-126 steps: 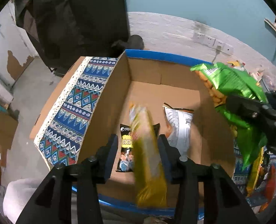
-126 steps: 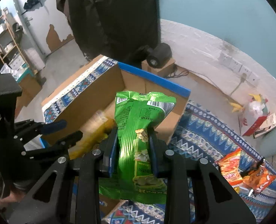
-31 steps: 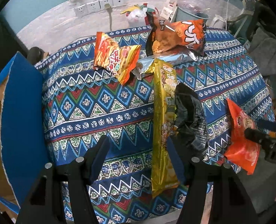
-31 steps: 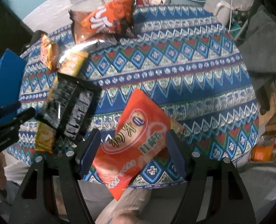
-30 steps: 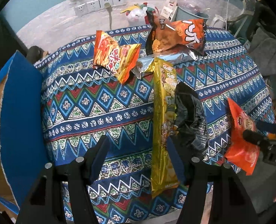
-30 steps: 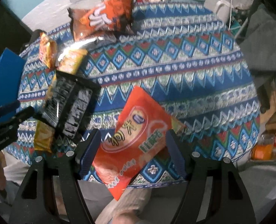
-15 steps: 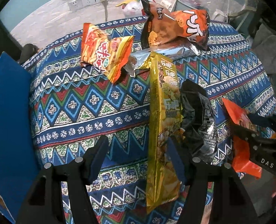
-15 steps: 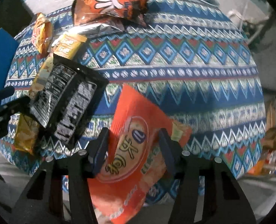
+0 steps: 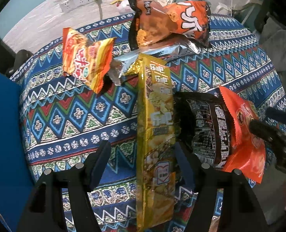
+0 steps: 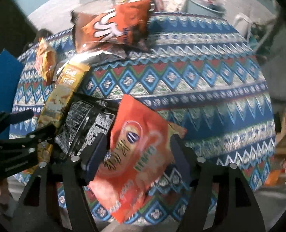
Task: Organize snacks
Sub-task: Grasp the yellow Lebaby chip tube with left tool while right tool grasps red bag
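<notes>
Item: long yellow snack bag, lying lengthwise on the patterned tablecloth. Beside it to the right: black packet, then red-orange packet; beyond its far end: silver-edged orange bag and small orange-yellow packet.

Handling, likely: light, crinkly, slippery film, crushable contents; take yours mid-length, across the narrow width.

Your left gripper straddles it, jaws opening, pads clear. Your right gripper straddles the red-orange packet, jaws opening
</notes>
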The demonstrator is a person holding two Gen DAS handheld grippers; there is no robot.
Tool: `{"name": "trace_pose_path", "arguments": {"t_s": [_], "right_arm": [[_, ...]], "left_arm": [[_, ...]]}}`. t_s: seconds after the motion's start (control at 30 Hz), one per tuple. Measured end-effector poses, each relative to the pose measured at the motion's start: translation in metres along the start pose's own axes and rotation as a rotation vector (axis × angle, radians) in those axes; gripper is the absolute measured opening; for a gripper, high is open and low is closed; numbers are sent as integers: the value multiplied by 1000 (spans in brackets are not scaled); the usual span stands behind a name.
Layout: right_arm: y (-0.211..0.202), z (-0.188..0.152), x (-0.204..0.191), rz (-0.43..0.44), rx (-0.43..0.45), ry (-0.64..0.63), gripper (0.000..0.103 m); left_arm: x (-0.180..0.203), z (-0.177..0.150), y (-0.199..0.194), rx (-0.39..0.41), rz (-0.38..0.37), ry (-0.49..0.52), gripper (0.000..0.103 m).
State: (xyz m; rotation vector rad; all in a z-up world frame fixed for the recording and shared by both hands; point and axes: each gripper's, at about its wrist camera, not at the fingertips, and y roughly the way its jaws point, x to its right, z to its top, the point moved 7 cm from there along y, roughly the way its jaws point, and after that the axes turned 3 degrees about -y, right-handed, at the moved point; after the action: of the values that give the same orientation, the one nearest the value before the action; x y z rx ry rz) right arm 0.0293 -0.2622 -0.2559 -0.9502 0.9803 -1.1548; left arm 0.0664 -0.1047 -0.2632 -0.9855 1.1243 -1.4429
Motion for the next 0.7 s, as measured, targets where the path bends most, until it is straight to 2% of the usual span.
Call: {"name": "trace_pose_path", "arguments": {"t_s": [0.17,0.3,0.4,0.47,0.53,0.7], "right_arm": [[-2,-29,11,44,-41,111,72],[9,-40,14,90,-75,182,73],[19,-40,12,89,-93,176,73],[24,-39,9,83,-97,155,72],[28,-37,5,76,-98,123,62],[29,-31,-7,43,-63,40,45]], "left_arm": [[12,5,11,-11,10,23,70],[20,5,19,-13,20,31,70],[21,4,25,-15,0,17,70],[20,4,29,-18,-19,7,60],[16,2,34,-23,-43,5,42],[16,1,34,-2,-47,9,35]]}}
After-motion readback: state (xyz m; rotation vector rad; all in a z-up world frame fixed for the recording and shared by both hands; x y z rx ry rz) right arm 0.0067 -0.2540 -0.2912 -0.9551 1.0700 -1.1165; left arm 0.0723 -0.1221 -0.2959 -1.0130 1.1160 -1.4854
